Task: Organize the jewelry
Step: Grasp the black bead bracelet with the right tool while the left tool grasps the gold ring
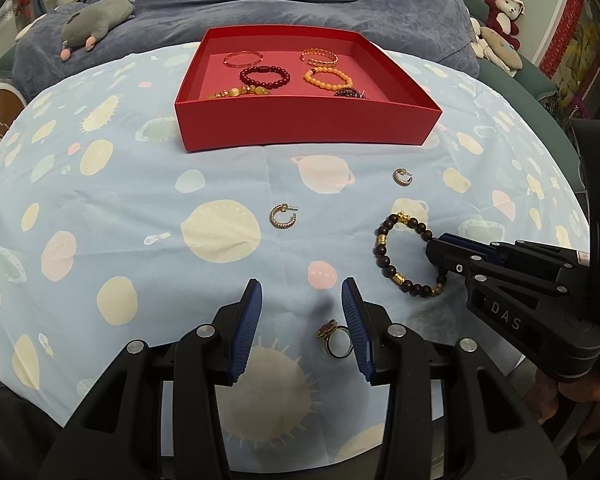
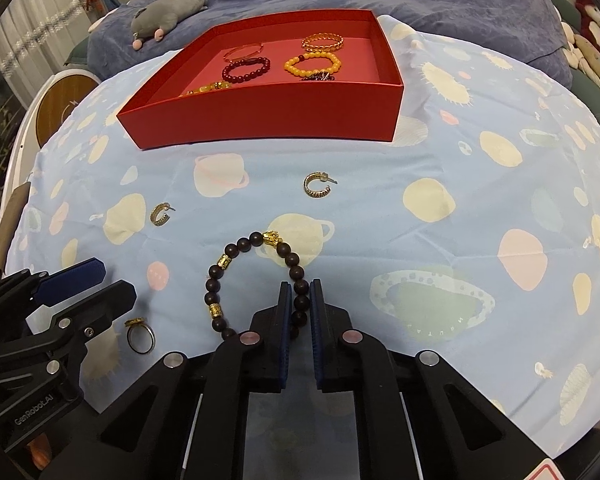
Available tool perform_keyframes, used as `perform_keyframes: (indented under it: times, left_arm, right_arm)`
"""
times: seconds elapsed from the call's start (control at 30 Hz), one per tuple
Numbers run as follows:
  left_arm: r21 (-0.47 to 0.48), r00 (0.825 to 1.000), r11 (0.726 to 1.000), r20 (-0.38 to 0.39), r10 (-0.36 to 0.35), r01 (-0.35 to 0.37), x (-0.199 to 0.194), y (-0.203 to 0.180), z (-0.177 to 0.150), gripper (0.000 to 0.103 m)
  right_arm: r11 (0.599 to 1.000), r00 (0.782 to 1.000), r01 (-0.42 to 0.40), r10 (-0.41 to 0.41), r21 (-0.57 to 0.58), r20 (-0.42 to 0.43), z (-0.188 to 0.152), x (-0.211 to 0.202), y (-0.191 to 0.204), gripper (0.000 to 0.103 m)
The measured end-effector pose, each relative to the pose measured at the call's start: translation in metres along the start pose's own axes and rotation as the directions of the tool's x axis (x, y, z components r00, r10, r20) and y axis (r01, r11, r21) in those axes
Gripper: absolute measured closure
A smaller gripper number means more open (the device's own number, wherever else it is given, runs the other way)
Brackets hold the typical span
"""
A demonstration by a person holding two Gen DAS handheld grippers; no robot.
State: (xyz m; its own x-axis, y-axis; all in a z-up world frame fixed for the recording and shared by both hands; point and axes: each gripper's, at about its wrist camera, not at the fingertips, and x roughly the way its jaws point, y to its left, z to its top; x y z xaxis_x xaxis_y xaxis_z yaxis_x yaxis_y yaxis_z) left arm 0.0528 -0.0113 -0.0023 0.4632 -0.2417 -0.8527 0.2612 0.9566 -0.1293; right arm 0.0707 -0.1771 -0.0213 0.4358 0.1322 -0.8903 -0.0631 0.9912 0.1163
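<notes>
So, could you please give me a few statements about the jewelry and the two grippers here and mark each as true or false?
1. The right gripper is closed on the dark bead bracelet. True.
2. The left gripper holds the ring. False: it is open, and the ring lies on the cloth between its fingers.
3. The red box is empty. False: several bracelets lie inside.
4. Two hoop earrings lie on the cloth outside the box. True.
</notes>
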Motion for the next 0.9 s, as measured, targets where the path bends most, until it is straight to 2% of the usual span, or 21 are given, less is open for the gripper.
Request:
perform_keyframes:
  times: [0.4, 0.9]
  left_arm:
    - [0.026, 1.000, 1.000, -0.010, -0.006, 0.007, -0.002, -0.004, -0.010, 0.060]
    - [0.082, 0.999, 0.996, -0.034, 0.040, -0.037, 0.006, -0.008, -0.024, 0.063]
  right_arm:
    - [0.997, 1.000, 0.012, -0.011, 0.076, -0.013, -0.020, -0.014, -0.025, 0.096]
    - [0.995, 1.000, 0.007, -0.005, 0.096, -0.015, -0.025, -0.018, -0.029, 0.096]
